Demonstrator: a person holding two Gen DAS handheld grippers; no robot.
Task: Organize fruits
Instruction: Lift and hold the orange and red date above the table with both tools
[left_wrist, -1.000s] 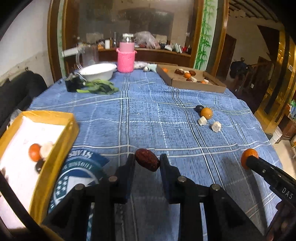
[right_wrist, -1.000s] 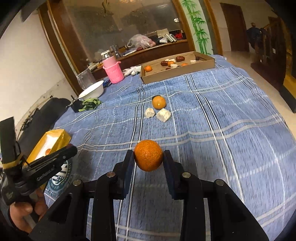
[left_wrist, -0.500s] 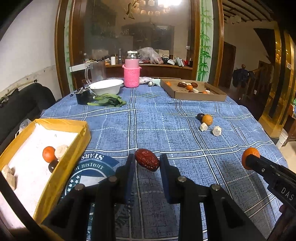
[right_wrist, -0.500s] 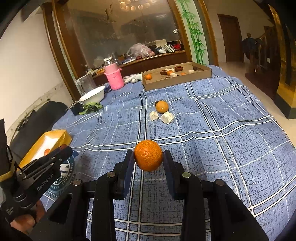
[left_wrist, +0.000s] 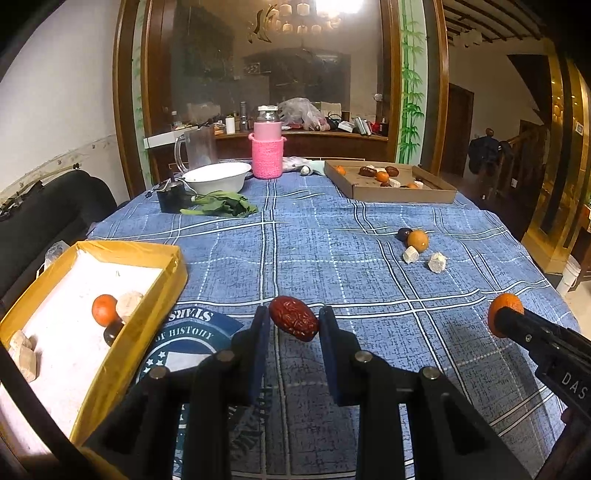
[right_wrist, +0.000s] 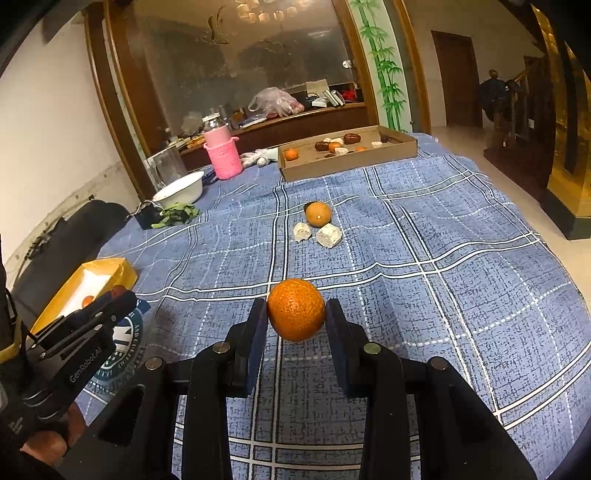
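My left gripper is shut on a wrinkled red date and holds it above the blue checked cloth, just right of the yellow tray. The tray holds an orange, a dark fruit and pale chunks. My right gripper is shut on an orange and holds it above the cloth; it also shows at the right of the left wrist view. Another orange, a dark fruit and two pale chunks lie on the cloth further ahead.
A cardboard box with more fruit sits at the far right. A pink-sleeved bottle, a white bowl, a glass jug, a black clip and green leaves stand at the far left. The table edge drops off on the right.
Both grippers have lifted and tilted up while keeping their fruit; the table looks further below. The yellow tray has shifted right and into fuller view in the left wrist view.
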